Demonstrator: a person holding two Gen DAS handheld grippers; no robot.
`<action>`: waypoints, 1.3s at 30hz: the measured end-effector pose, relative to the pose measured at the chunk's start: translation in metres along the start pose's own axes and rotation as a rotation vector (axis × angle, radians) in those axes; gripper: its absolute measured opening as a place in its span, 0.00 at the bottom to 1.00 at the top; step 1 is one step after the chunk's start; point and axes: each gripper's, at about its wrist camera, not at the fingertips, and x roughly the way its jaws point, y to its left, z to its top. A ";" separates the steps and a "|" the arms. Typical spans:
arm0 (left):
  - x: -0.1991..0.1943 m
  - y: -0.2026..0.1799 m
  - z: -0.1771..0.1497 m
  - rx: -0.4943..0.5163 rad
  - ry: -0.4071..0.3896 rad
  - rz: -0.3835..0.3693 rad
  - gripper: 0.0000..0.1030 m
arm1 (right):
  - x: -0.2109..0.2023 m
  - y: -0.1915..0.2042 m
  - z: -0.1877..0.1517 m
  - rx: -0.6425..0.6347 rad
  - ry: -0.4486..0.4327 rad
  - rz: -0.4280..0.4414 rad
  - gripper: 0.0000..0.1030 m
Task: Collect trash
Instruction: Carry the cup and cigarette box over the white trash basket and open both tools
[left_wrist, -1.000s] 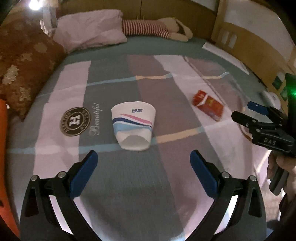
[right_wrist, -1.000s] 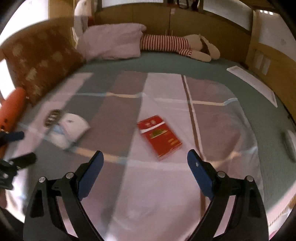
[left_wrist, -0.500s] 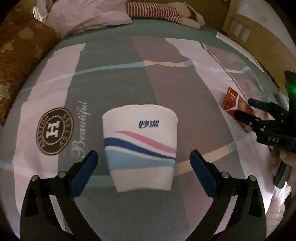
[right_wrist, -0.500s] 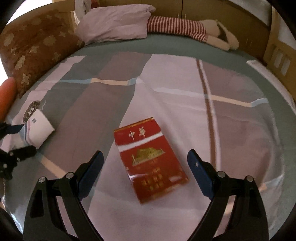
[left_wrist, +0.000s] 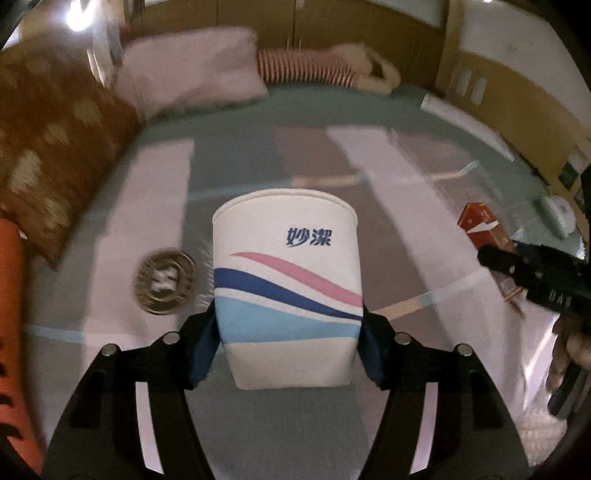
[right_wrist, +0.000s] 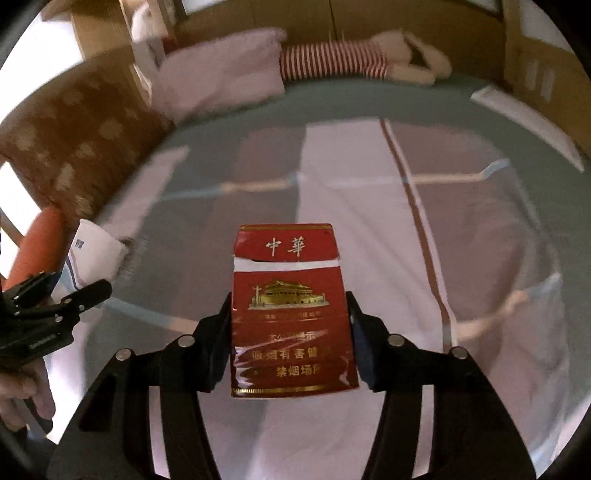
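Two grabs happening together: left claw (left_wrist: 288, 339) closing onto the paper cup (left_wrist: 286, 284), thin crushable waxy wall, pads pressing its lower sides; right claw (right_wrist: 290, 339) clamping the flat red cigarette pack (right_wrist: 291, 314), glossy torn wrap. Both appear raised over the striped bed (right_wrist: 369, 177). Next, carrying them to a bin, none showing.

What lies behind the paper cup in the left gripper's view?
Behind the paper cup, gripped by the left gripper, striped bedding runs to a pink pillow. The cup covers the sheet directly behind it.
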 end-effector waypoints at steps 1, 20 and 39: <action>-0.023 -0.001 -0.001 0.007 -0.038 0.001 0.63 | -0.019 0.013 -0.005 -0.008 -0.039 0.009 0.54; -0.141 0.022 -0.110 -0.046 -0.153 0.053 0.64 | -0.117 0.092 -0.087 -0.083 -0.243 -0.020 0.54; -0.135 0.020 -0.106 -0.045 -0.143 0.042 0.65 | -0.125 0.088 -0.087 -0.082 -0.267 -0.018 0.54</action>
